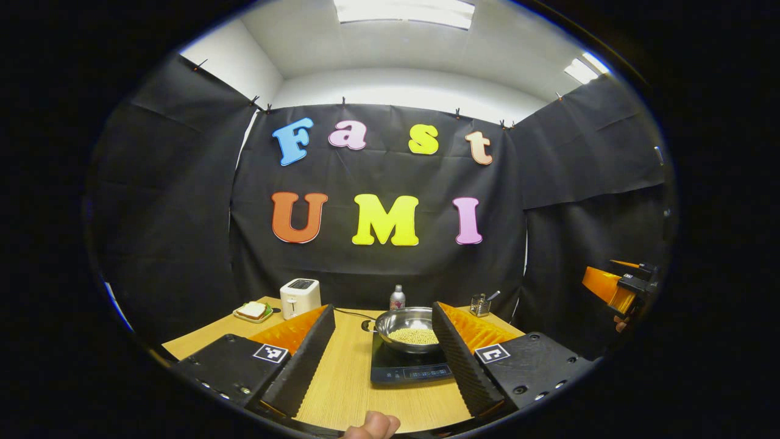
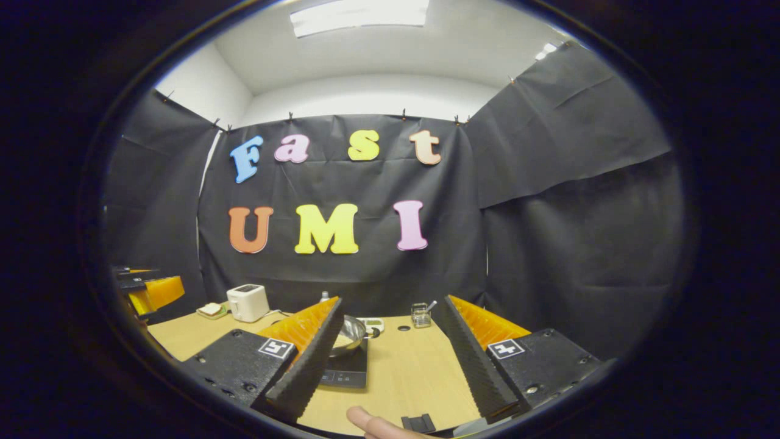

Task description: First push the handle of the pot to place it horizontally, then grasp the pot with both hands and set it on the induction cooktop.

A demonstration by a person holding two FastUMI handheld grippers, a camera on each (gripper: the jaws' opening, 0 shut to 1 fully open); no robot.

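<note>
The pot (image 1: 409,329) already sat on the cooktop (image 1: 407,364), beans or similar pale grains heaped inside, so the placing step looked done. In the right gripper view the pot (image 2: 348,336) showed partly behind that gripper's left finger, again on the cooktop (image 2: 346,369). The handle was hard to make out; a dark stub at the pot's left rim in the left gripper view could be it, but its direction couldn't be told. The left gripper (image 1: 384,360) hung back from the table (image 1: 341,384), fingers spread wide, nothing between them, the pot framed in the gap but well apart from the tips. The right gripper (image 2: 390,366) was likewise spread and empty, aimed at bare table to the right of the cooktop. The right gripper also showed far off at the right edge of the left gripper view, and the left one at the left edge of the right gripper view. Judged from this, both push and lift were finished and the grippers were clear of the pot; nothing obvious was left except pulling away. A toaster (image 1: 300,297), bottle (image 1: 397,297), plate with bread (image 1: 253,312) and small cup (image 1: 480,305) stood at the back of the table, untouched by either tool.
</note>
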